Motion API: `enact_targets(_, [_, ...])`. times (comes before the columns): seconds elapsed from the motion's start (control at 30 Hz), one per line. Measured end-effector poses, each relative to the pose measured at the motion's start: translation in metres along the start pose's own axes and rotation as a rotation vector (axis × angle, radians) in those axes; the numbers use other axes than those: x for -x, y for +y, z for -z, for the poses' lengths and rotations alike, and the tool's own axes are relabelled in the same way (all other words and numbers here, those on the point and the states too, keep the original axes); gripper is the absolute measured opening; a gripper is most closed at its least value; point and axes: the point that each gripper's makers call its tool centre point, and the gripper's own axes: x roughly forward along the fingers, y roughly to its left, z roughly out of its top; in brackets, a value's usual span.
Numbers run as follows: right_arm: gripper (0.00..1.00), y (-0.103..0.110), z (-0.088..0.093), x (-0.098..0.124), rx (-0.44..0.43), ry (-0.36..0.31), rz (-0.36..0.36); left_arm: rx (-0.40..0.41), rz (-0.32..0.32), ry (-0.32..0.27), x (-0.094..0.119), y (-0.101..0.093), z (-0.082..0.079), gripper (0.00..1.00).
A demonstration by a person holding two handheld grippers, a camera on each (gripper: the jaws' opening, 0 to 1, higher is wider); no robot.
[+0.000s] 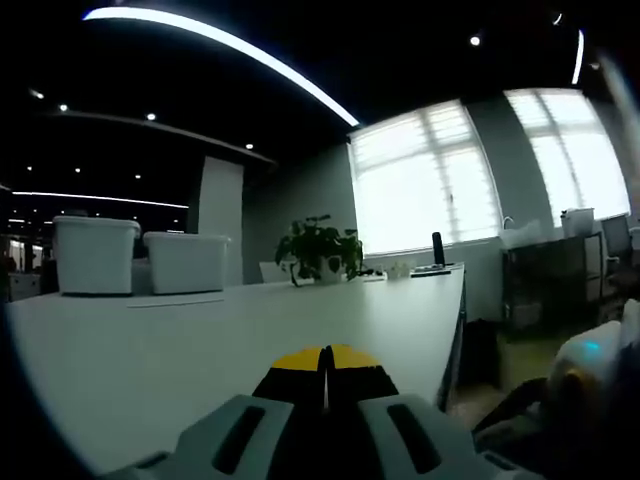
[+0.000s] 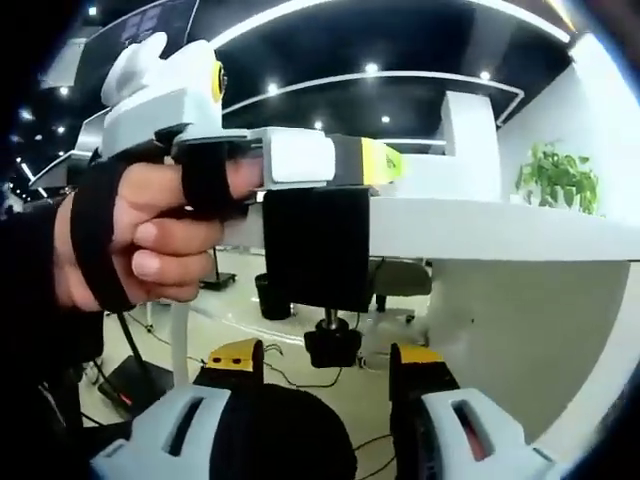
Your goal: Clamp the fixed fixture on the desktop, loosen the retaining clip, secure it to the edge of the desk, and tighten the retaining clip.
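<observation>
- Two grippers work at the desk edge (image 2: 500,235): the left gripper (image 2: 385,160), in a hand (image 2: 150,235), is clenched on the fixture (image 2: 315,245), which hangs over that edge.
- Right gripper (image 2: 325,365) is released, jaws either side of the knob (image 2: 332,345) beneath, not touching.

The clamp (image 2: 318,262) top is hidden behind the left gripper (image 2: 385,160) and the worktop (image 2: 500,232) edge. A blurred device (image 1: 585,375) is cut off at the edge.
</observation>
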Motion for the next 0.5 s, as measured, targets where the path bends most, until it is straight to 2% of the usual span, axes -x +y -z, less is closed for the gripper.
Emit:
enact_targets(0.17, [0.42, -0.003, -0.003, -0.002, 0.058, -0.003, 0.067, -0.004, 0.0, -0.004, 0.001, -0.001, -0.001, 0.01])
enact_targets(0.3, [0.35, -0.004, -0.001, -0.005, 0.05, 0.002, 0.072, -0.005, -0.001, -0.005, 0.001, -0.001, -0.001, 0.01])
enact_targets(0.5, [0.38, -0.002, 0.001, -0.013, 0.032, 0.009, 0.071, -0.006, -0.003, -0.004, 0.001, 0.0, -0.001, 0.01])
